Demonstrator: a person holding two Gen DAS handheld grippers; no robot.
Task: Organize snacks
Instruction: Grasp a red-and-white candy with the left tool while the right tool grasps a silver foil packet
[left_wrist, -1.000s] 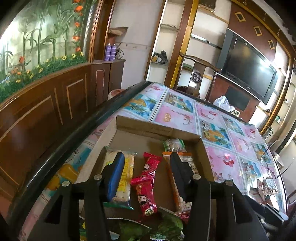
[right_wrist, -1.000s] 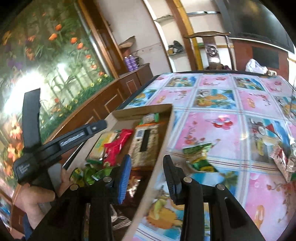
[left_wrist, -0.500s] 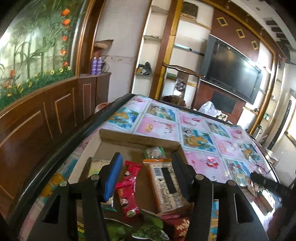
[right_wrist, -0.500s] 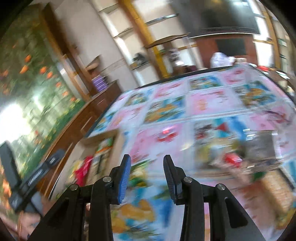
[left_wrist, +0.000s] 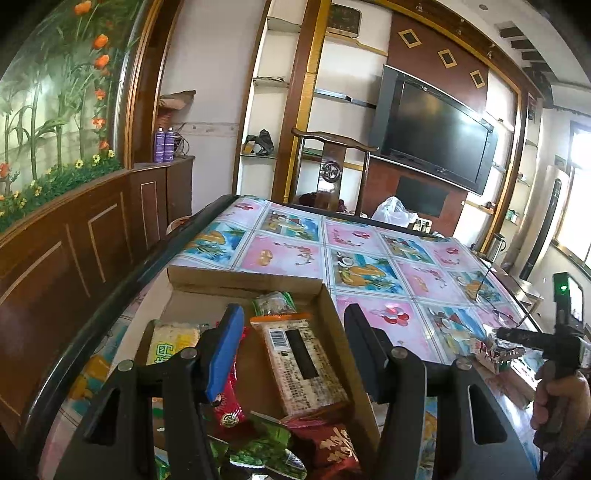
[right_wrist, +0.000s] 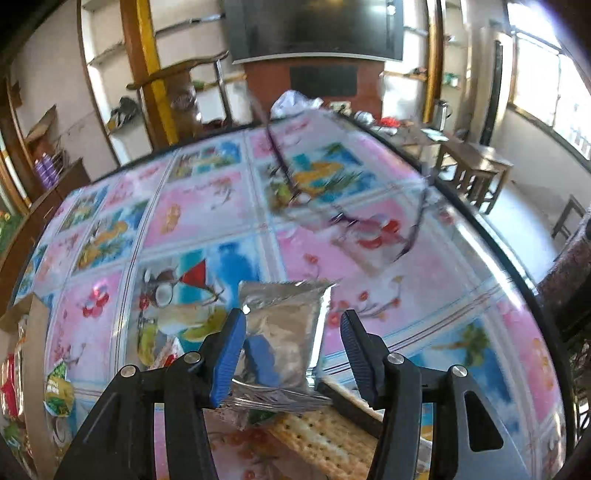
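Presently, left gripper (left_wrist: 293, 350) gapes empty above the box (left_wrist: 328, 314); right gripper (right_wrist: 291, 349) gapes around a foil packet (right_wrist: 284, 328), not clamped.

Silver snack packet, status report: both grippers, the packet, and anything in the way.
Left gripper open over cardboard box. Right gripper open, straddling silver packet on table, not gripped. Cracker pack underneath; eyeglasses lie beyond.
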